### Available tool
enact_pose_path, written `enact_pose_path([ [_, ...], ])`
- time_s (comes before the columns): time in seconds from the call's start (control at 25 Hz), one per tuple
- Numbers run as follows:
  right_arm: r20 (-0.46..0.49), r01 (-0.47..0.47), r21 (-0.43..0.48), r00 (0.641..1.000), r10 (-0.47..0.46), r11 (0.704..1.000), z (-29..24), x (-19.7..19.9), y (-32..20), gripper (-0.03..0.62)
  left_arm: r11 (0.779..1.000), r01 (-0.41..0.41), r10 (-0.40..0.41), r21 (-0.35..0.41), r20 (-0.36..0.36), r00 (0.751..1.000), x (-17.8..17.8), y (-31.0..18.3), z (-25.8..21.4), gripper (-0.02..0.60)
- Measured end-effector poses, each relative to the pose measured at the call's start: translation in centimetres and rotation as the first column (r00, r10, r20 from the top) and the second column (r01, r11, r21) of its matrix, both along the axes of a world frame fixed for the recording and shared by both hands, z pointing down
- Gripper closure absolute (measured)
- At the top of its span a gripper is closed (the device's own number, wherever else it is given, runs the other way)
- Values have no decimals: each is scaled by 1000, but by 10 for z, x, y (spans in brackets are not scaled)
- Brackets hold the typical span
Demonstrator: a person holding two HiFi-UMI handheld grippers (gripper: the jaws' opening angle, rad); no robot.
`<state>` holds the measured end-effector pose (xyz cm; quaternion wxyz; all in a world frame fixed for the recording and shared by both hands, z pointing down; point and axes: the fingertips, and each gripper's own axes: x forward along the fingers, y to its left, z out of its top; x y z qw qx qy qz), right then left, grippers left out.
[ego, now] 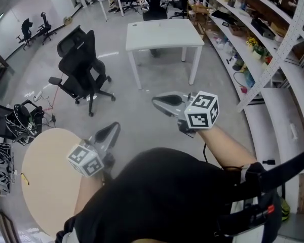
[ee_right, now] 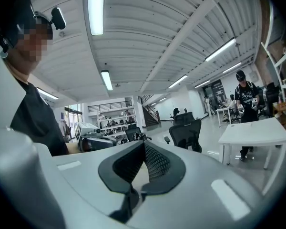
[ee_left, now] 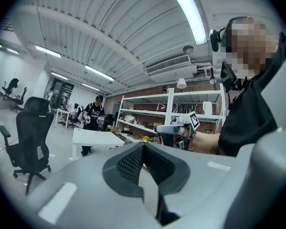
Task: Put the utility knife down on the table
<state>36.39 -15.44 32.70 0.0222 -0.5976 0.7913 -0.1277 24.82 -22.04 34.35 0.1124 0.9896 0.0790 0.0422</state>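
Your left gripper (ego: 113,129): jaws closed, nothing held, near round surface (ego: 43,178) lower left | your right gripper (ego: 159,103): jaws closed, nothing held, centre frame

I read my left hand-held gripper (ego: 114,128) and right hand-held gripper (ego: 157,101) as grey with black-and-white square markers. Ahead of them: white worktop (ego: 164,34), black chair (ego: 81,65). Under the left: beige worktop (ego: 45,176).
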Motion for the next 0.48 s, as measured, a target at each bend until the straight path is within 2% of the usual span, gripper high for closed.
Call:
enact_pose_path([
  [0.48,-12,24,13,1000,-23,1000,-9,-9,3,582,1000,-5,5,10,-19,1000,-9,7,-9,581],
])
